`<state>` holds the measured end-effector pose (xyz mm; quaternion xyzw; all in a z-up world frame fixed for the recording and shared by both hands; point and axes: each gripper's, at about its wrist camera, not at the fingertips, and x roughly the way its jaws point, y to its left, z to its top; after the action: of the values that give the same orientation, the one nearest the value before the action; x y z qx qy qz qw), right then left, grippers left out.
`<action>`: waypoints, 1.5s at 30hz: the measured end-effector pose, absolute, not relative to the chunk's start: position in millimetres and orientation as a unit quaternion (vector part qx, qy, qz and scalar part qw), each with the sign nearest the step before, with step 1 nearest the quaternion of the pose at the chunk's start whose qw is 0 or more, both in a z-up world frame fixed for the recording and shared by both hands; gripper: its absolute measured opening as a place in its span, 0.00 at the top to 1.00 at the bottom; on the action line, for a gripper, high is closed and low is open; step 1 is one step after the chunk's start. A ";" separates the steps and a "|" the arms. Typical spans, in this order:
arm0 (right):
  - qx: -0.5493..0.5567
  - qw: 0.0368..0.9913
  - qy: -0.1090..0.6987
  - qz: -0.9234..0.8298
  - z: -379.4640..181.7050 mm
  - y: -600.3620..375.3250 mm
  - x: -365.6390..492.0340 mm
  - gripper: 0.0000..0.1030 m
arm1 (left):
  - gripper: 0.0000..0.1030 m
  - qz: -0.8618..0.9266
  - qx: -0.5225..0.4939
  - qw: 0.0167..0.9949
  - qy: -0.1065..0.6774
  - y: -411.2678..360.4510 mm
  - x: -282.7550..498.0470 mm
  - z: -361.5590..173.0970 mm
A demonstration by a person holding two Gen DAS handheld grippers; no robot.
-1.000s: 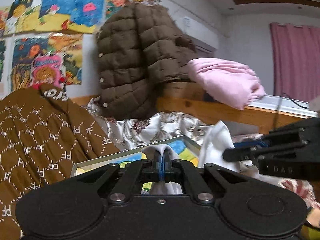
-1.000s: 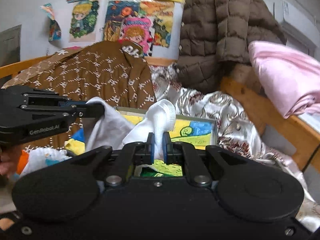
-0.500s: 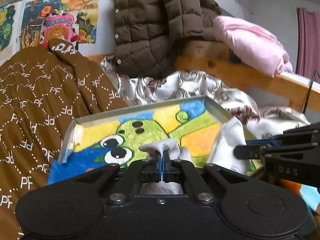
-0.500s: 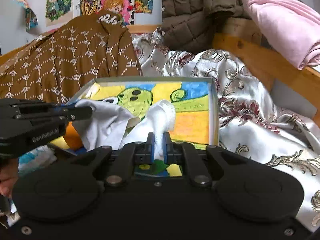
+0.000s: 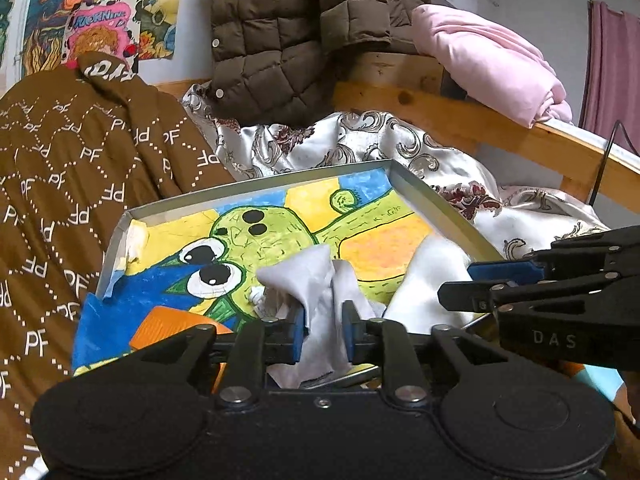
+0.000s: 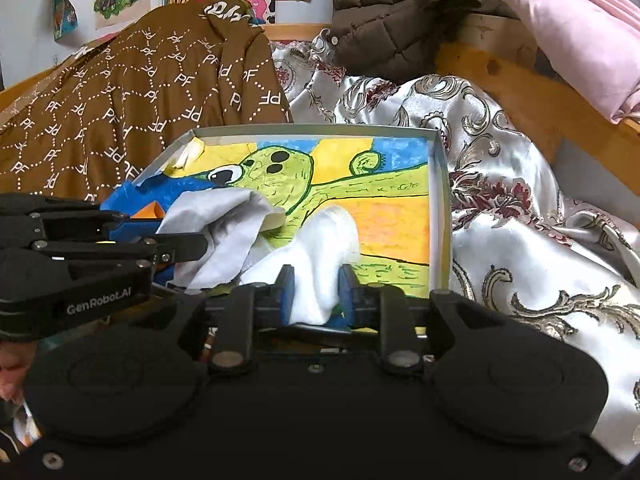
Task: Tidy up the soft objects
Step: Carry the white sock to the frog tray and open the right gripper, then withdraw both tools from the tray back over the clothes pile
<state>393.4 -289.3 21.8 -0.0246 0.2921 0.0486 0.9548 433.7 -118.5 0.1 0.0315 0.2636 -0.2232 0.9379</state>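
Note:
A shallow grey tray lined with a bright cartoon drawing lies on the bed; it also shows in the right wrist view. A white cloth lies over the tray's near end. My left gripper has its jaws parted, with a fold of the cloth loose between them. My right gripper is also parted around another bunch of the white cloth. The two grippers sit side by side over the tray's near end. An orange item lies in the tray's near left corner.
A brown patterned garment is piled left of the tray. A silver floral bedspread lies right and behind. A brown puffer jacket and a pink blanket hang over the wooden bed rail.
Both grippers came down over the tray with the white cloth. Both were shut on it before; now both sets of jaws have opened and the cloth rests in the tray.

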 end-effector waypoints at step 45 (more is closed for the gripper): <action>-0.016 0.987 0.129 0.099 191.1 -273.1 150.9 0.01 | 0.09 -0.176 -0.035 0.978 0.111 -13.6 192.7 122.9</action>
<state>150.9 -273.1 191.1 -0.0159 0.1293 0.0988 0.9865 192.7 -13.6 122.9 -0.0354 0.1111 -0.1757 0.9775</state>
